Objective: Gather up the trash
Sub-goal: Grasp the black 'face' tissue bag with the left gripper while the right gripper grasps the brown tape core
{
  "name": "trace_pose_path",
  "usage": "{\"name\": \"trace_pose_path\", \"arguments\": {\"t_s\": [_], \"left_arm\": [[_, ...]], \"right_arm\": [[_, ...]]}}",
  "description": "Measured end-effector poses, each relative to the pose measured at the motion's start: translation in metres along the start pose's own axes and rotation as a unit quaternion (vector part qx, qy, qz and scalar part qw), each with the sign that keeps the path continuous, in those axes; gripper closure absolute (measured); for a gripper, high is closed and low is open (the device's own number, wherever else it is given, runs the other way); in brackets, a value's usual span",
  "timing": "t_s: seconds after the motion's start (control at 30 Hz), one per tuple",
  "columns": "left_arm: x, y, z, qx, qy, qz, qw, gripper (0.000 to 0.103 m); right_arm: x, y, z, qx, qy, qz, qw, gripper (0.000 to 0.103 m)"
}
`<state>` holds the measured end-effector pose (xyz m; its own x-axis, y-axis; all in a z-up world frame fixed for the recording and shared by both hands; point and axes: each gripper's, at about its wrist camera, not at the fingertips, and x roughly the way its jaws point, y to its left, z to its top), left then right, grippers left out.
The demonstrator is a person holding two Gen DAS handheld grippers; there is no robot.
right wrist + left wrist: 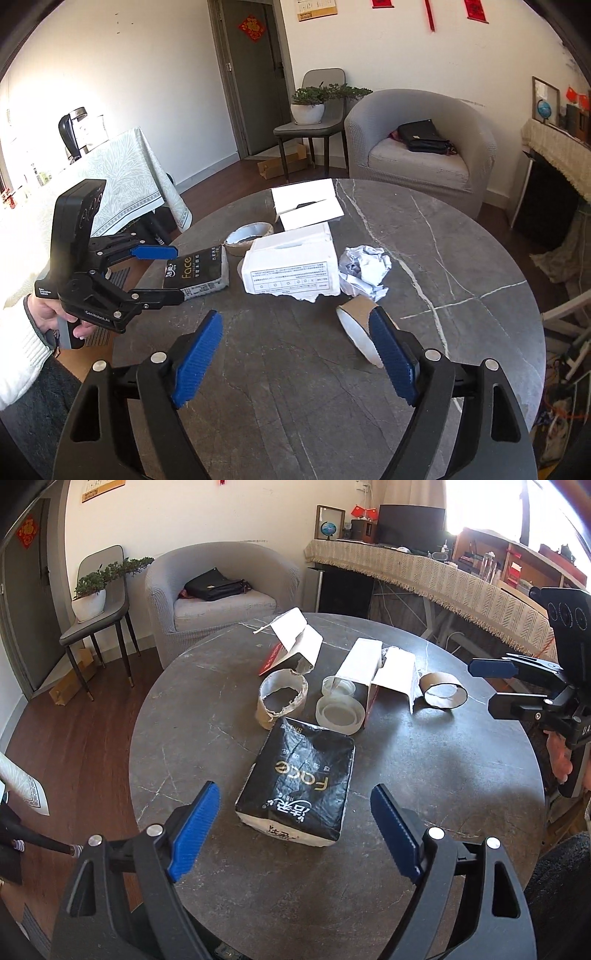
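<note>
Trash scattered mid-worktop (pixel 424 775), both hand-held grippers spread and empty.

The left hand-held gripper (pixel 295 830) hovers just short of the black tissue pack (pixel 299 779); beyond it lie a torn tape roll (pixel 282 698), two plastic lids (pixel 340 712) and torn boxes (pixel 373 672). Only the right wrist view shows the crumpled paper (pixel 364 267) behind the box (pixel 291 266), hidden from the left. There the right hand-held gripper (pixel 295 358) hovers over bare worktop, its right finger overlapping a cardboard ring (pixel 358 325).
</note>
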<state>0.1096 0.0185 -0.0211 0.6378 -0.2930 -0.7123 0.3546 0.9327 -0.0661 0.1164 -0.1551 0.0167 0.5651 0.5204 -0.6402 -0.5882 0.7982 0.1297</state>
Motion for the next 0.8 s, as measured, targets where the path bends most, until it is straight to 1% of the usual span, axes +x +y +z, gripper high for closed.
{"name": "trace_pose_path", "arguments": {"t_s": [0.07, 0.2, 0.37, 0.5, 0.63, 0.7, 0.8], "left_arm": [[0.004, -0.002, 0.0, 0.004, 0.005, 0.001, 1.0, 0.017], [0.012, -0.002, 0.0, 0.004, 0.011, 0.02, 0.9997, 0.017], [0.014, 0.001, 0.0, -0.004, 0.007, 0.02, 0.9998, 0.017], [0.015, 0.004, 0.0, -0.014, 0.0, 0.015, 0.9998, 0.017], [0.015, 0.005, 0.001, -0.029, -0.008, 0.004, 0.9995, 0.019], [0.016, 0.003, 0.002, -0.025, -0.009, 0.004, 0.9996, 0.021], [0.016, 0.001, 0.002, -0.028, -0.013, 0.007, 0.9995, 0.029]], "right_arm": [[-0.002, -0.01, -0.002, 0.005, 0.0, -0.006, 1.0, 0.021], [0.001, -0.026, -0.008, 0.013, 0.012, -0.02, 1.0, 0.021], [0.01, -0.035, -0.013, 0.011, 0.027, -0.027, 0.999, 0.022], [0.015, -0.039, -0.015, 0.005, 0.032, -0.032, 0.999, 0.028], [0.025, -0.044, -0.018, 0.001, 0.052, -0.047, 0.998, 0.04], [0.028, -0.046, -0.018, -0.001, 0.055, -0.047, 0.997, 0.045], [0.028, -0.044, -0.016, -0.007, 0.052, -0.042, 0.998, 0.048]]}}
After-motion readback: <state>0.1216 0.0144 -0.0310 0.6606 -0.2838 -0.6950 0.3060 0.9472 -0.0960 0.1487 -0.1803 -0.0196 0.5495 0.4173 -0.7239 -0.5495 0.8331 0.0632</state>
